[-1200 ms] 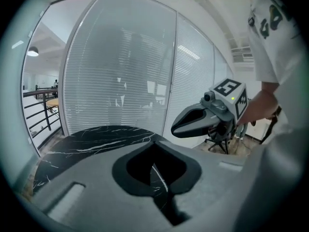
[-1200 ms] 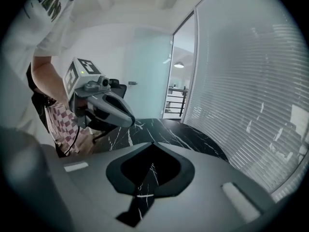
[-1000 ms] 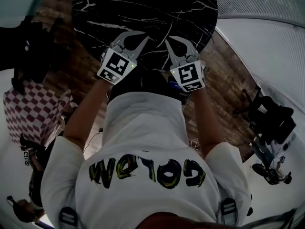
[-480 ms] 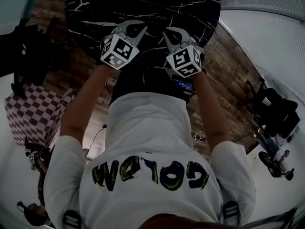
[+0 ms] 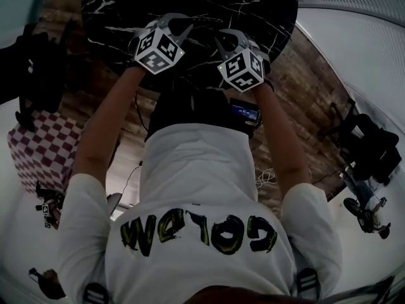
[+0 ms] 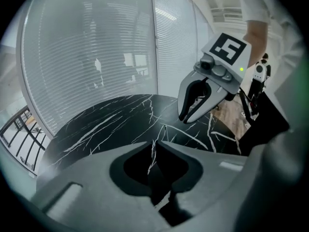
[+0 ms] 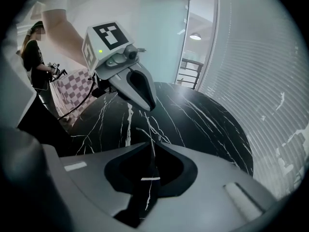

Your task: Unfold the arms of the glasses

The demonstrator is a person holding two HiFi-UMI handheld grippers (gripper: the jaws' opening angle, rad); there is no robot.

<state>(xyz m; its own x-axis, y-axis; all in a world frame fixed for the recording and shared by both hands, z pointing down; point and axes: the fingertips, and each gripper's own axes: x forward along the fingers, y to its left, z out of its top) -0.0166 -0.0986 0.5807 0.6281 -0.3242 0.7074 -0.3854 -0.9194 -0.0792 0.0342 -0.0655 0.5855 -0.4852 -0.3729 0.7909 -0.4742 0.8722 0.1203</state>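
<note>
Both grippers have sunk toward the round black marble table since a second ago, and their jaws have just been opening. Head view: the left gripper and right gripper hang side by side, near each other, over the near part of the tabletop. The glasses cannot be made out against the dark veined stone. Left gripper view: its jaws stand a narrow slit apart with nothing between them, and the right gripper hangs just ahead. Bare table runs on toward the slatted blinds. Right gripper view: the same thin, empty gap. A fine pale line just past the tips could be a vein or a thin arm; I cannot tell which. Glasses should be light, with slick lenses and delicate hinges. One gripper would best steady the frame front by its rim while the other takes an arm near its tip. There is ample open tabletop ahead, but the table's near edge lies under the wrists and the two grippers crowd each other.
</note>
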